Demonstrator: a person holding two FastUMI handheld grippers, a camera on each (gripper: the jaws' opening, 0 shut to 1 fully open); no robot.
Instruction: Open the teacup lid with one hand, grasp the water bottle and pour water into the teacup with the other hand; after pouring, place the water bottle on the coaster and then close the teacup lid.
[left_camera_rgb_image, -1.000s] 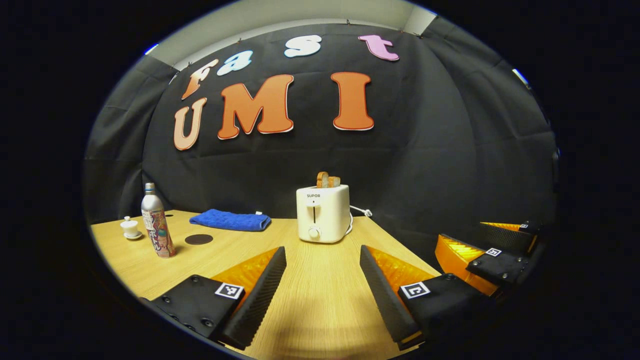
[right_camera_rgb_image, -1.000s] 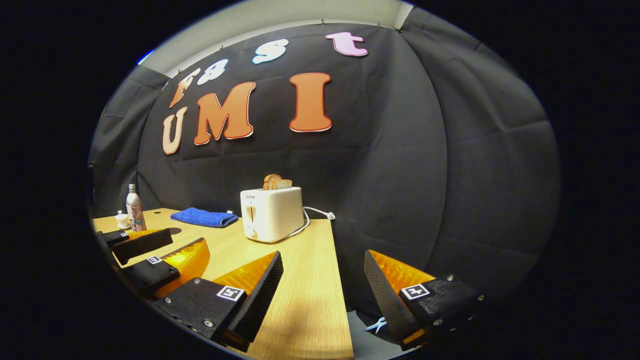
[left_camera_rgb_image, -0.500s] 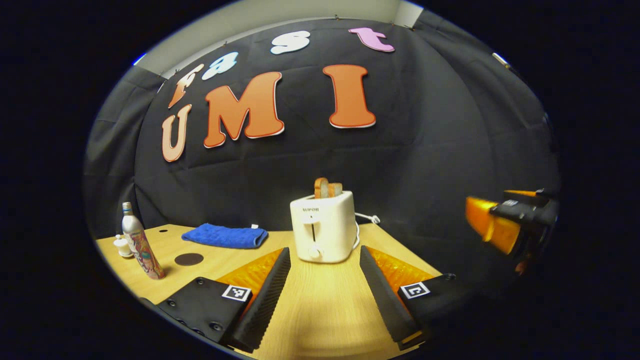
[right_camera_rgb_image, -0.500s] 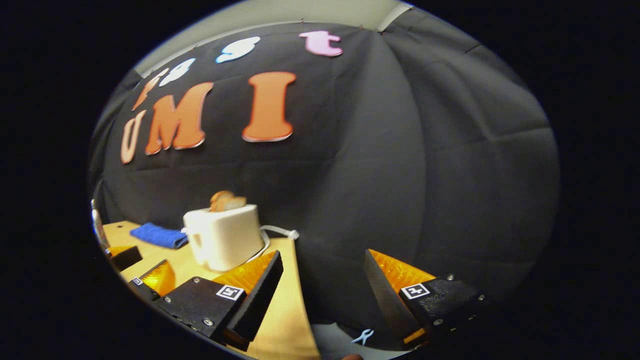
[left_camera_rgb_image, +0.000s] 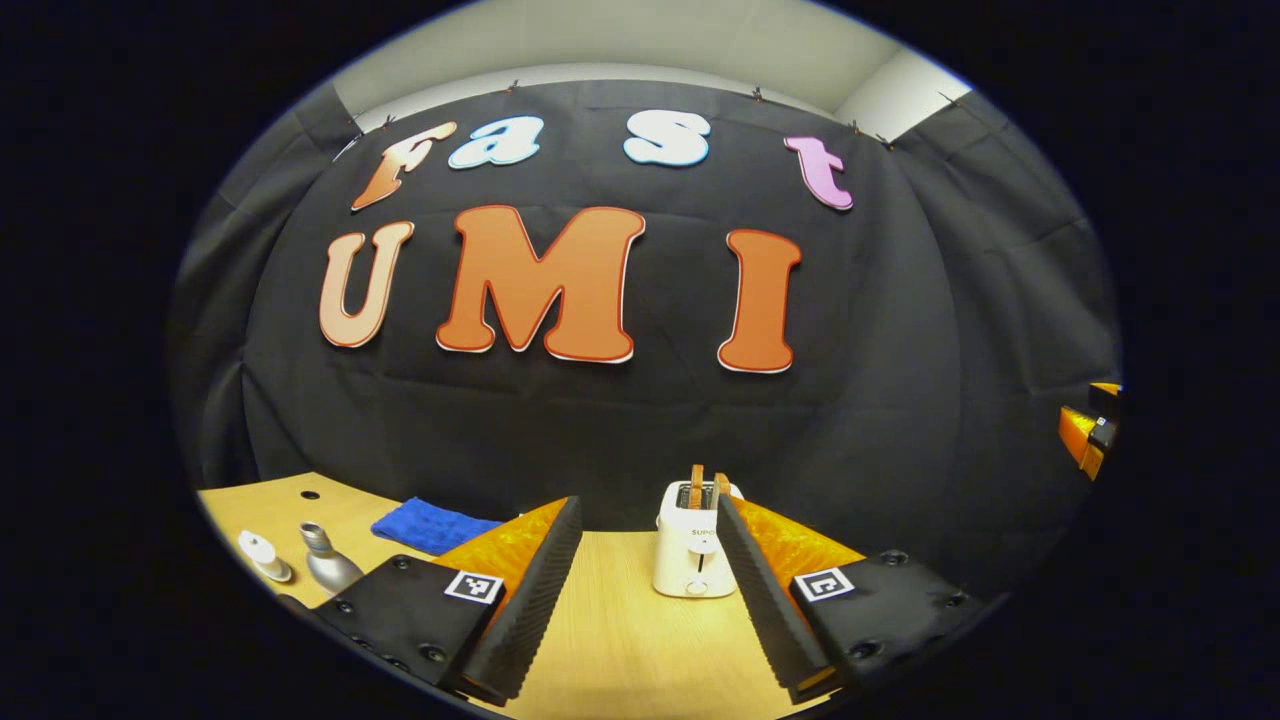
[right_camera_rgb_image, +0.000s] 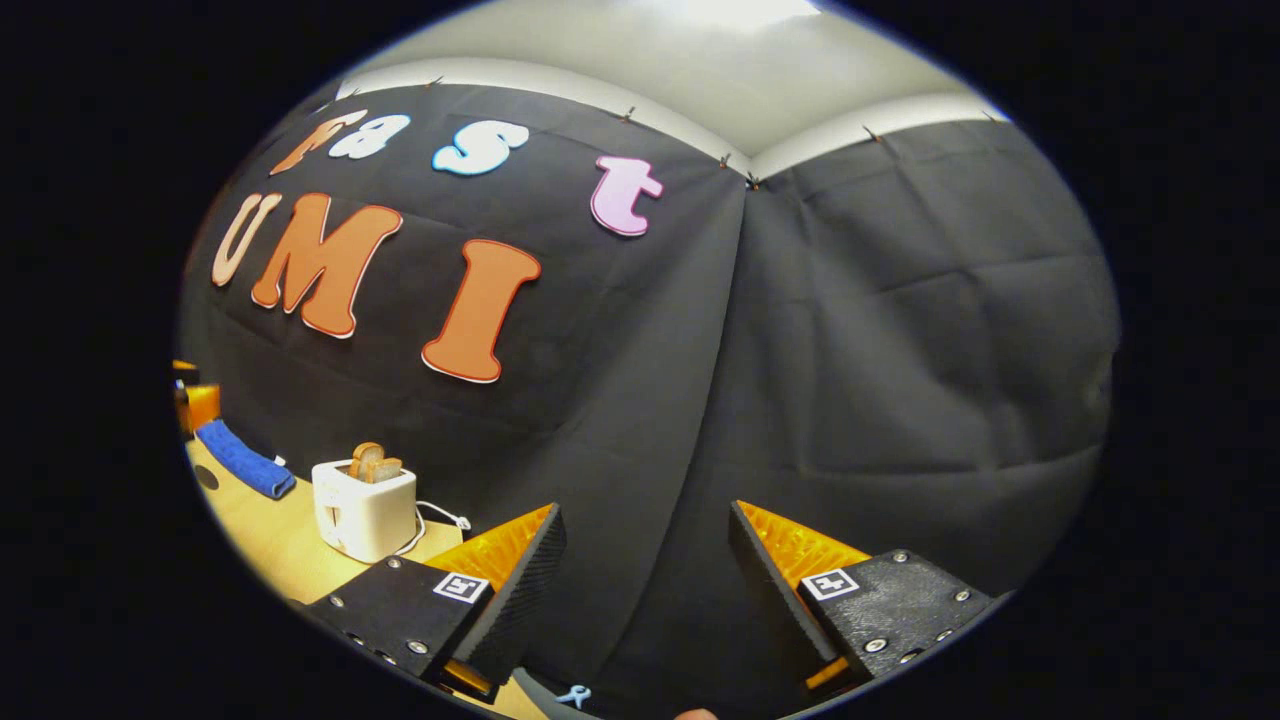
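I see both claws gaping, empty: left gripper (left_camera_rgb_image: 640, 590), right gripper (right_camera_rgb_image: 645, 590) | water bottle (left_camera_rgb_image: 328, 566) just left of blue towel (left_camera_rgb_image: 432, 526), teacup (left_camera_rgb_image: 263, 553) beside it | bottle looks slick metal: I'd grip mid-body.

The table (left_camera_rgb_image: 620, 640) is pale yellow wood with a fine grain. On it stands a cream-white toaster (left_camera_rgb_image: 692, 545) — brown toast (right_camera_rgb_image: 372, 462) in its slots — with a white cord (right_camera_rgb_image: 432, 520). Far left lies a deep blue towel (left_camera_rgb_image: 430, 526), near a silver water bottle (left_camera_rgb_image: 325, 565) and a white teacup (left_camera_rgb_image: 262, 553) (lid also white).
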